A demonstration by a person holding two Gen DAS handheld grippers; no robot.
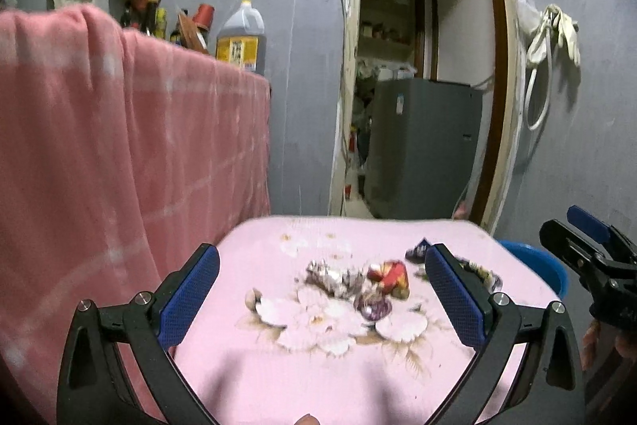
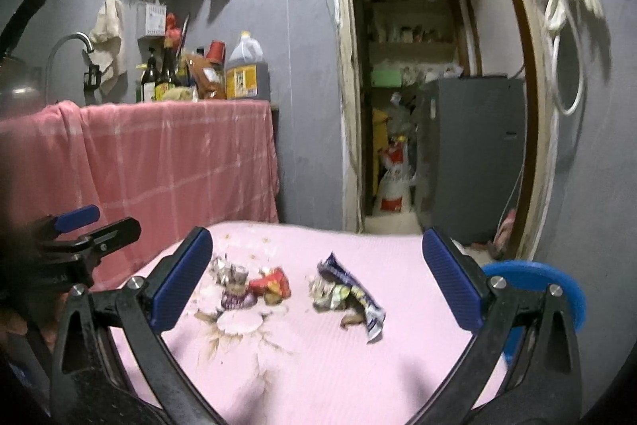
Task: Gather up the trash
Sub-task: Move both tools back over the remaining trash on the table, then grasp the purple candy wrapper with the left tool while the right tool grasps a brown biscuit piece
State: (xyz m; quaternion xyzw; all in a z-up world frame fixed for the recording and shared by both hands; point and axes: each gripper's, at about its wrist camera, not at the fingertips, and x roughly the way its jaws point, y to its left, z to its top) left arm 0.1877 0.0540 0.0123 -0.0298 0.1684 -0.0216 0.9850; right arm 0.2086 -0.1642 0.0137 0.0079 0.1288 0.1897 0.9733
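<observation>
above pink table [image 2: 318,365], left tool [image 1: 322,289] wide, right tool [image 2: 316,281] wide, wrappers [image 2: 346,293] between

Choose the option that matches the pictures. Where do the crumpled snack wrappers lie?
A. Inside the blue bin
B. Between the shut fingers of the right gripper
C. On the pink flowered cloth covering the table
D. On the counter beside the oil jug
C: the red wrapper and the blue-and-white wrapper lie loose on the pink flowered cloth, while the right gripper and the left gripper are both open and empty.
</observation>
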